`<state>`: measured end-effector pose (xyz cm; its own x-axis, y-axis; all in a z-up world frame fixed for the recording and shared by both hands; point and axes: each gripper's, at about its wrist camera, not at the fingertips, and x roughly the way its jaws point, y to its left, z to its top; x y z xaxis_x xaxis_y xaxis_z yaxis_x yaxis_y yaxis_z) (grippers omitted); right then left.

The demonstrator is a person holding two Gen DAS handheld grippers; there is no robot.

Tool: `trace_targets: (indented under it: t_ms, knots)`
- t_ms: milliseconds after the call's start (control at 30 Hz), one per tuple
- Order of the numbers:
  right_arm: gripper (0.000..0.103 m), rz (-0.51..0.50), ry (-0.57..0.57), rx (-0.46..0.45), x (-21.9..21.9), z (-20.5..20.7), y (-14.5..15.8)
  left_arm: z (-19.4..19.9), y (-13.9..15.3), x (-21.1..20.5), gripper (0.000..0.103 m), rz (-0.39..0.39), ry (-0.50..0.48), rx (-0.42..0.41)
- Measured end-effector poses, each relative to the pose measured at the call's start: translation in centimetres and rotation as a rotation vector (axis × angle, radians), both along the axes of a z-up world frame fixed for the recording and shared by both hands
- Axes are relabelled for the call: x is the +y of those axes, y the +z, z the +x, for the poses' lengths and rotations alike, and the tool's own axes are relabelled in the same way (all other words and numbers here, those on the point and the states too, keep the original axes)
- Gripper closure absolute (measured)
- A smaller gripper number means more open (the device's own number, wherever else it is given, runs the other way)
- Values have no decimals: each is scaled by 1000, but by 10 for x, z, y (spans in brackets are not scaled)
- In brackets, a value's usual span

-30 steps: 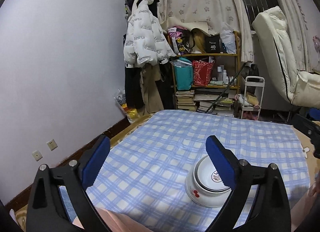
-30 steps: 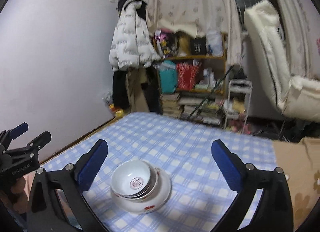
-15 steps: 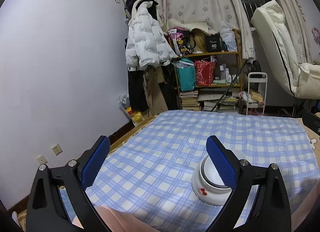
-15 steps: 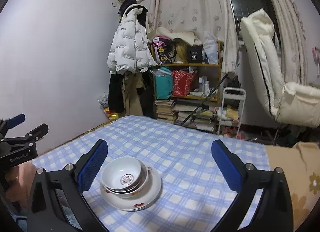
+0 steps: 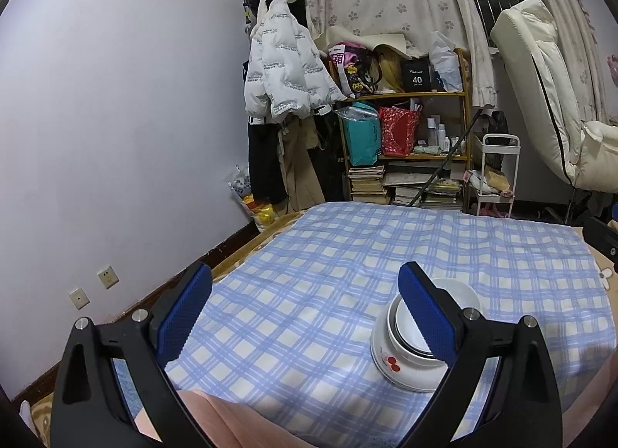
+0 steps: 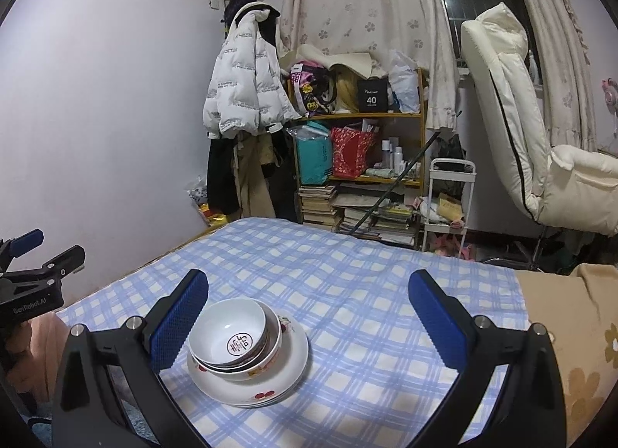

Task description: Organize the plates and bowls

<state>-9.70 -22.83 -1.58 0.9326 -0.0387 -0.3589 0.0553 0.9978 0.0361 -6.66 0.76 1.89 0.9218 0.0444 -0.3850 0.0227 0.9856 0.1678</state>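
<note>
A white bowl with a red character inside (image 6: pixel 228 340) sits nested in a second bowl (image 6: pixel 266 355), and both stand on white plates with red cherry marks (image 6: pixel 266 386) on the blue checked cloth (image 6: pixel 367 293). In the left wrist view the stack (image 5: pixel 401 363) is low on the right, partly behind a fingertip. My right gripper (image 6: pixel 309 316) is open and empty, above and behind the stack. My left gripper (image 5: pixel 305 313) is open and empty, left of the stack; it also shows in the right wrist view (image 6: pixel 34 278).
A shelf with bags and books (image 6: pixel 359 162) and a hanging white jacket (image 6: pixel 243 92) stand beyond the far edge. A cream recliner (image 6: pixel 540 131) is at right. A small white cart (image 6: pixel 448 201) stands beside the shelf. A tan flowered blanket (image 6: pixel 571 332) borders the cloth.
Both grippers have drawn back and tilted up from the stack, which now sits lower in each view. Both stay open and the stack has not moved.
</note>
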Motion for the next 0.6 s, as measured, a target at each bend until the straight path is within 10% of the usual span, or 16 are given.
trace_targets:
  t_ms: [600]
  knots:
    - [0, -1, -13, 14, -1, 2, -3, 5, -2, 0, 7, 1, -3, 20]
